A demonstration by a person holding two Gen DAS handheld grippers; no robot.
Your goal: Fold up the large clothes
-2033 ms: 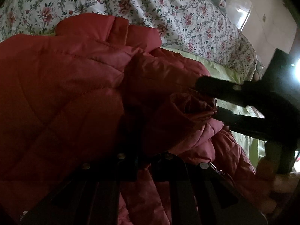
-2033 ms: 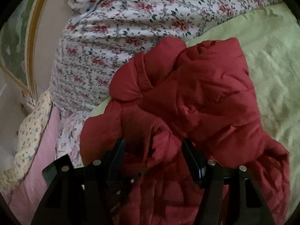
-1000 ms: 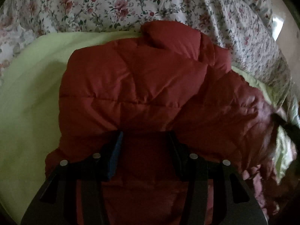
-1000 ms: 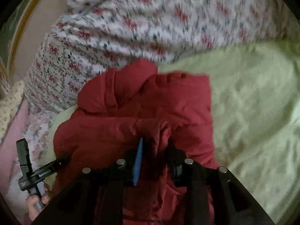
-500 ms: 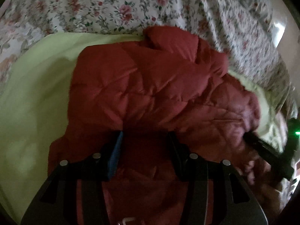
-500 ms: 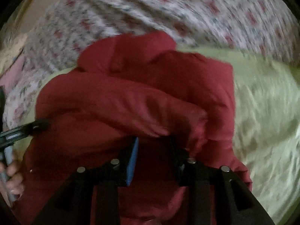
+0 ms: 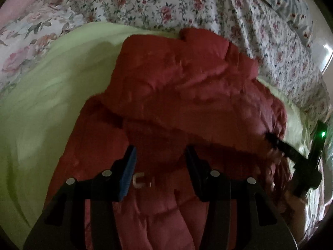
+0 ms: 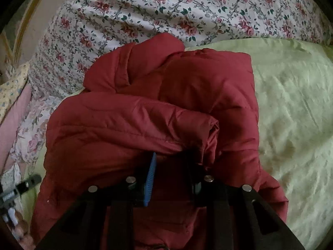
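Two grippers work a red jacket (image 8: 129, 125) lying on the green sheet (image 8: 291, 104) of a bed: the left gripper (image 7: 160, 162) hovers with jaws wide apart over it, the right gripper (image 8: 172, 166) has its jaws narrowed onto a sleeve fold.

A bed carries everything: a pale green sheet (image 8: 291, 104) covers its near part, wrinkled and bare to the right in the right wrist view. On that sheet lies a red quilted jacket (image 8: 145, 120), bunched into folds. Beyond it, a rose-print floral bedcover (image 8: 166, 10) spans the far side, the jacket's far edge touching it.
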